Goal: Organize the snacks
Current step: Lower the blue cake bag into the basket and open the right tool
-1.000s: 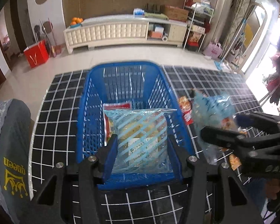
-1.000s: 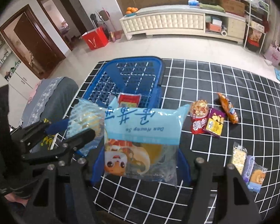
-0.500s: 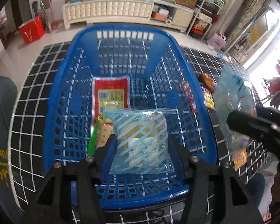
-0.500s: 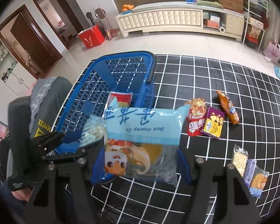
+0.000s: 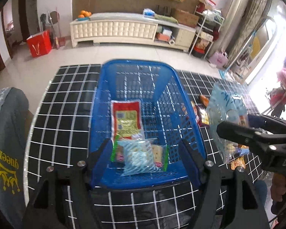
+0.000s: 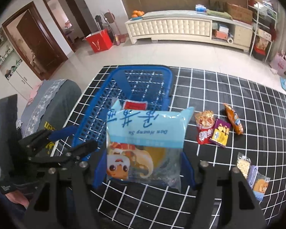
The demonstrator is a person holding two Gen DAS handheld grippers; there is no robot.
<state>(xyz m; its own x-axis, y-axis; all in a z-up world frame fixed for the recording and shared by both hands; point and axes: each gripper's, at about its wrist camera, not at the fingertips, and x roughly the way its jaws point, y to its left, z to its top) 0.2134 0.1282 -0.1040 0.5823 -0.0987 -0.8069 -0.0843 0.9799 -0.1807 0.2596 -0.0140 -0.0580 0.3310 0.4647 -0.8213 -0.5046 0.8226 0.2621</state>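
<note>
left gripper (image 5: pixel 145 162) jaws just opened, striped bag (image 5: pixel 138 157) dropped into basket (image 5: pixel 192 133) below its fingers; right gripper (image 6: pixel 143 167) clenching blue bag (image 6: pixel 145 145), best carried over basket before releasing.

left hand-held gripper (image 5: pixel 145 152): we see its jaws have just been opening, striped packet (image 5: pixel 138 158) no longer pinched | packet: now lying in the blue basket (image 5: pixel 183 103) on the other snacks, apparently released (blurred) | gripper: pulled back

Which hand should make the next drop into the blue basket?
Right. Its tongs are clamped on the light blue snack bag beside the blue basket. The left tongs have just been opening and hold nothing.
</note>
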